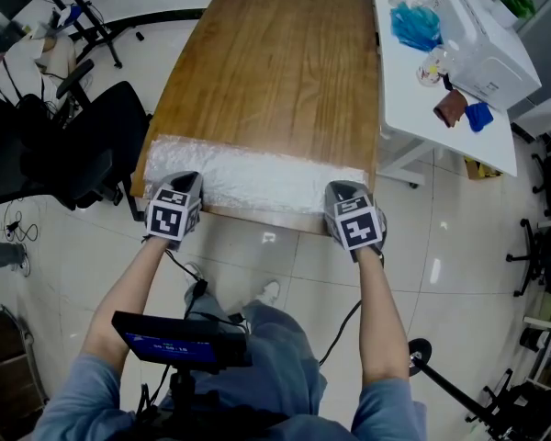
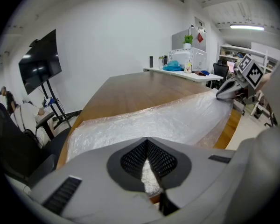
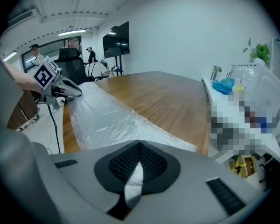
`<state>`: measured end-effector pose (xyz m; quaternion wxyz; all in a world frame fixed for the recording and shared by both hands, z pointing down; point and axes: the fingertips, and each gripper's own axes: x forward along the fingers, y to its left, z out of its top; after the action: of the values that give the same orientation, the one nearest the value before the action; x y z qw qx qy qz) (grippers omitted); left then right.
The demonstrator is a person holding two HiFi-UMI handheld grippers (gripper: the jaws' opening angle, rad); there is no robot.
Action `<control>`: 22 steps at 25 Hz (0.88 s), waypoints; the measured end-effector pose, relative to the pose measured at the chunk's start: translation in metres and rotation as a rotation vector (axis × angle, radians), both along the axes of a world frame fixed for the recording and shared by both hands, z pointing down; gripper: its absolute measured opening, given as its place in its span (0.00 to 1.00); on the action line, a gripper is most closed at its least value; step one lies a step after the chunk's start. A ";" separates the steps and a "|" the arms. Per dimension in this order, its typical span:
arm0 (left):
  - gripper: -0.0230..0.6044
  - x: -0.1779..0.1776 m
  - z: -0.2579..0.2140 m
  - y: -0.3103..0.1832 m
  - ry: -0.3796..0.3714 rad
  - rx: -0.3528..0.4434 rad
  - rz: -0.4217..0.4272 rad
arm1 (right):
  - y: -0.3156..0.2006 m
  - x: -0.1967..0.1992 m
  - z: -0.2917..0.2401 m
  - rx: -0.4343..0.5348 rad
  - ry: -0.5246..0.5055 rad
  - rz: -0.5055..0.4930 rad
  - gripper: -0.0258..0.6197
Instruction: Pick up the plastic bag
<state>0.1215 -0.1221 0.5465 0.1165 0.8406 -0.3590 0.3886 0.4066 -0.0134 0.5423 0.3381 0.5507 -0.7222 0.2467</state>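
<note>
A long wooden table [image 1: 275, 72] stands on a pale tiled floor [image 1: 459, 274] in an office room. Left of the table sits a black office chair [image 1: 101, 145]. At the table's near left corner, the left gripper [image 1: 184, 186] has its jaws closed on the left end of the plastic bag [image 1: 257, 180], pinching a crinkled strip of film between the pads. The bag lies flat as a clear band along the table's near edge, reaching from one corner to the other. At the table's near right corner, the right gripper [image 1: 342, 196] is clamped tight on the bag's right end, a fold of film caught between its pads. Right of the table stands a white counter [image 1: 413, 108] carrying a white appliance [image 1: 491, 49] and a blue bundle [image 1: 413, 26].
</note>
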 end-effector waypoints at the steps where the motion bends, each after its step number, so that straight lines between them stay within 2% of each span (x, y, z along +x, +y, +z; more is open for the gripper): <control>1: 0.05 0.000 0.000 -0.001 0.000 0.001 0.002 | 0.000 0.000 0.000 0.001 0.000 0.001 0.04; 10: 0.05 0.000 -0.006 -0.006 0.015 0.030 -0.014 | -0.001 0.001 0.000 0.009 0.017 0.014 0.04; 14: 0.06 -0.002 -0.014 -0.008 0.033 0.059 -0.014 | -0.003 0.006 -0.002 0.047 0.051 0.037 0.09; 22: 0.06 -0.002 -0.027 -0.003 0.041 0.081 -0.004 | -0.006 0.005 -0.021 0.125 0.024 0.071 0.09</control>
<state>0.1193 -0.1253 0.5193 0.0906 0.8516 -0.3735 0.3564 0.4115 -0.0193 0.5217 0.3027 0.5989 -0.7120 0.2066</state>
